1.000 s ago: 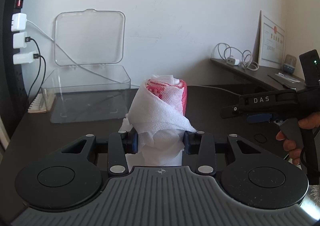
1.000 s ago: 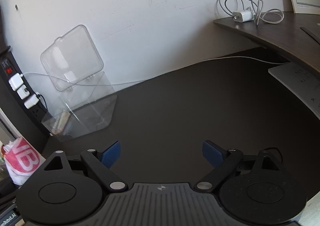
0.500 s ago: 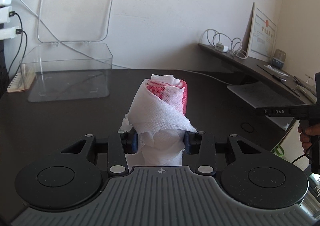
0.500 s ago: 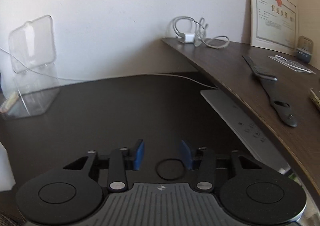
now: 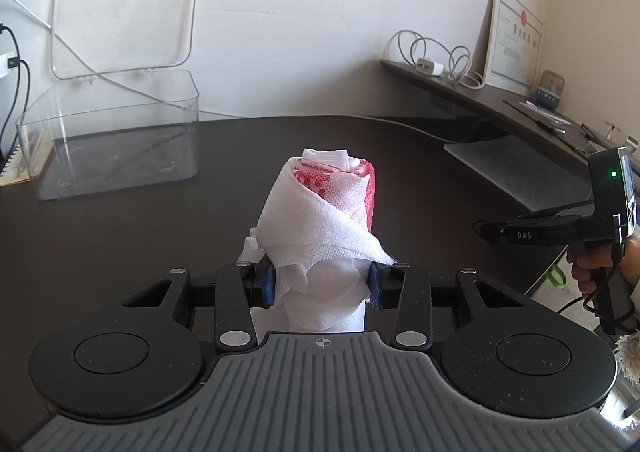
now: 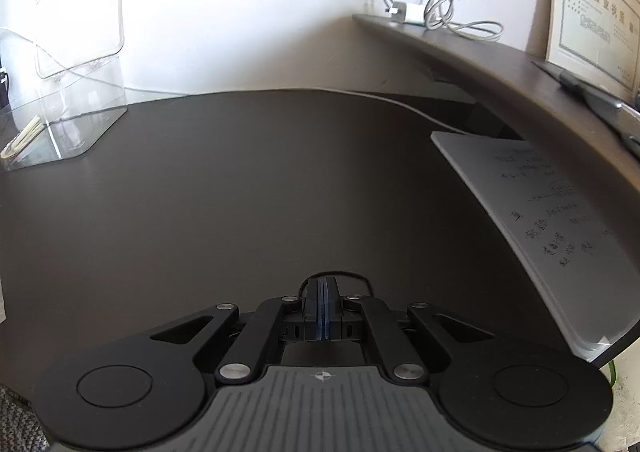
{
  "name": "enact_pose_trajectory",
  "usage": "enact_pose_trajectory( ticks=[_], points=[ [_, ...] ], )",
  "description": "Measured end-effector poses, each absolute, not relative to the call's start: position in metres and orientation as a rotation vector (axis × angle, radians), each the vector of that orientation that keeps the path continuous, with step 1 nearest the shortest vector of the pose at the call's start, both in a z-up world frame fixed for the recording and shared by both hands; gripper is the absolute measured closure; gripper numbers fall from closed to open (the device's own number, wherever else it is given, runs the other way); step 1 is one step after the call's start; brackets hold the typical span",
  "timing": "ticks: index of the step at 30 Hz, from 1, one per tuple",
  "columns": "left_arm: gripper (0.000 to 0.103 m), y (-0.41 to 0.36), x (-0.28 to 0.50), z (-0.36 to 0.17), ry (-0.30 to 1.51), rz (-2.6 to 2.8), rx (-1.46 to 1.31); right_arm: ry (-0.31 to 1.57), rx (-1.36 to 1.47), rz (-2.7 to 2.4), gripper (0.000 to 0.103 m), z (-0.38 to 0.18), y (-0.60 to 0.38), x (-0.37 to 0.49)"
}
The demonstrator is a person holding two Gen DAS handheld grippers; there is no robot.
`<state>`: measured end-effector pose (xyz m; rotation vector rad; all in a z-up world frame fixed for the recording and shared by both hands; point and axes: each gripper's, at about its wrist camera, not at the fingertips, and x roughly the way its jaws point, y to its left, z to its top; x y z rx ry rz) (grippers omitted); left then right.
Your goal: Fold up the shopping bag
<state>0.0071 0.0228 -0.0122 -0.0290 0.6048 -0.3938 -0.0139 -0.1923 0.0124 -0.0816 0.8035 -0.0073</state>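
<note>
The shopping bag (image 5: 320, 228) is rolled into a tight white and red bundle that stands upright. My left gripper (image 5: 322, 284) is shut on the bundle's lower part and holds it above the dark table (image 5: 120, 236). In the left wrist view my right gripper (image 5: 496, 230) shows at the far right, low over the table edge, held by a hand. In the right wrist view my right gripper (image 6: 323, 302) is shut, its blue pads pressed together with nothing between them. A thin black ring (image 6: 360, 277) lies on the table just beyond its tips.
A clear plastic box (image 5: 112, 132) with its lid raised stands at the back left; it also shows in the right wrist view (image 6: 68, 92). A raised shelf (image 6: 500, 64) on the right carries a charger cable (image 6: 432, 8) and a framed certificate (image 6: 592, 4). A printed sheet (image 6: 540, 212) lies under it.
My right gripper has closed from wide open to fully shut and swung right toward the shelf side. My left gripper keeps its hold on the bundle and has turned slightly.
</note>
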Motion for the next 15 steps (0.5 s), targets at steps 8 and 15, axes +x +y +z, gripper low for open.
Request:
enact_pose_trajectory(
  ticks=[8, 15],
  points=[
    [0.060, 0.028, -0.007, -0.013, 0.623, -0.398, 0.034, 0.880, -0.101, 0.230, 0.101, 0.017, -0.129, -0.021],
    [0.060, 0.053, -0.021, -0.014, 0.613, -0.351, 0.015, 0.971, -0.158, 0.470, 0.101, 0.020, -0.060, -0.025]
  ],
)
